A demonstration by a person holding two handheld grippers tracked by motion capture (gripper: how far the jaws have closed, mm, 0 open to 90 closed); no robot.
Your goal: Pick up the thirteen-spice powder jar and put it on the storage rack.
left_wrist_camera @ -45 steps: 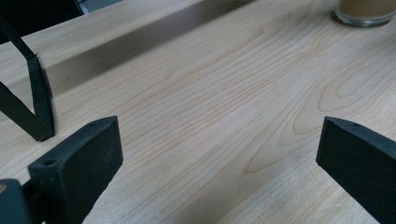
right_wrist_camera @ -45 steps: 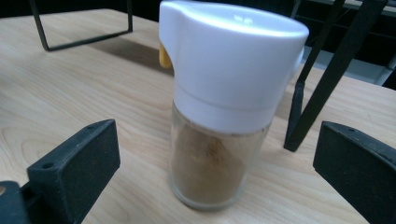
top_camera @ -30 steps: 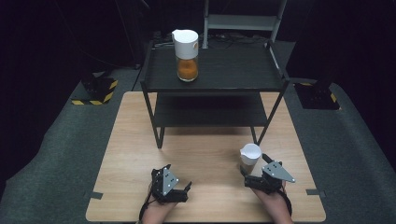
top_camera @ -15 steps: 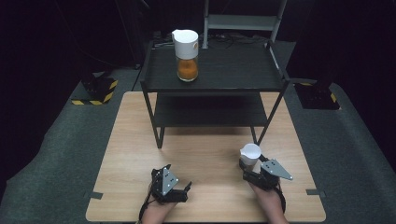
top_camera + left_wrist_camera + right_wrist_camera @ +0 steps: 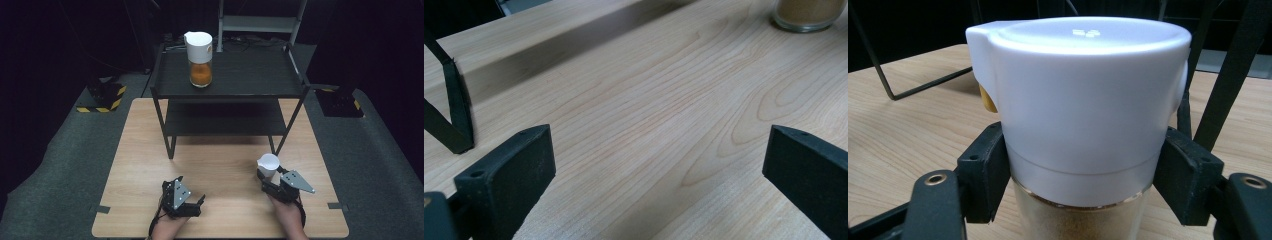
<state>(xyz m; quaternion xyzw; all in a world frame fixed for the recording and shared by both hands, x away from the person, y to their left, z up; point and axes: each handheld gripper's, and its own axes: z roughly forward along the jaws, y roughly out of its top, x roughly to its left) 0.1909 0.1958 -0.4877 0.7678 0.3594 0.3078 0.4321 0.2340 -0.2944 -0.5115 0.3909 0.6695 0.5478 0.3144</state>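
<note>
Wooden table (image 5: 220, 165) under you, black two-tier shelf (image 5: 235, 80) at its far side. You're clamping your right gripper (image 5: 272, 177) on a white-lidded spice jar (image 5: 1080, 115) standing near the shelf's right front leg. You're resting your left gripper (image 5: 192, 200) wide on the tabletop. Another white-lidded jar of orange powder (image 5: 200, 60) is sitting on the top shelf.

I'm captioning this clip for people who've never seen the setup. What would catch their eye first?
Probably the white-lidded jar of orange powder standing alone on the top of the black shelf unit at the table's far side. Next, the right gripper near the front right, its jaws closed around a second white-lidded jar, while the left gripper rests open on the bare wooden table.
</note>
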